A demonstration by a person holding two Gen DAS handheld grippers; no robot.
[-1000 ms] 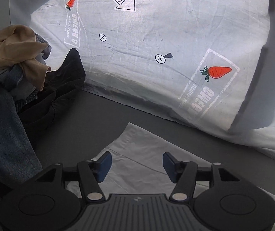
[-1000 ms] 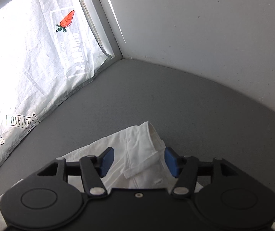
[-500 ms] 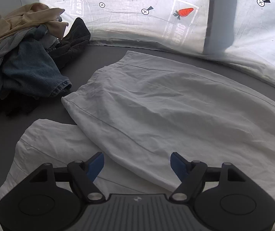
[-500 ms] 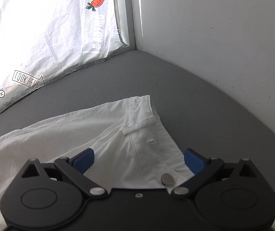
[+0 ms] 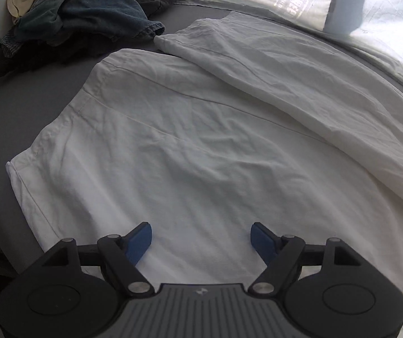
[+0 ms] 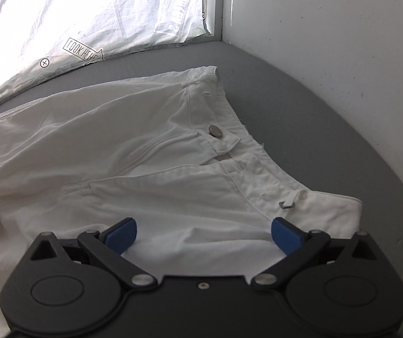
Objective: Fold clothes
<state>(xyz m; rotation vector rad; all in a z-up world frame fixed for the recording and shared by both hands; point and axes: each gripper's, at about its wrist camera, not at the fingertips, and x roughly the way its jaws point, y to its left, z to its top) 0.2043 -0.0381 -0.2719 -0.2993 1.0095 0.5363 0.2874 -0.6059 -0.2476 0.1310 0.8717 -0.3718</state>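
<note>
White trousers [image 5: 201,140] fill my left view, both legs spread across the grey surface [image 5: 18,98]; my left gripper [image 5: 201,239] hangs released above the cloth at lower centre, and a heap of dark clothes [image 5: 88,14] sits upper left. From my right view, the waistband and metal button [image 6: 215,130] lie mid-frame; my right gripper [image 6: 204,232] gapes wide, its pads perhaps brushing fabric.

I get strong daylight through the printed sheet [image 6: 88,22] at upper left, blown out to glare. Both fisheye views bend and darken at the corners; focus stays sharp.
</note>
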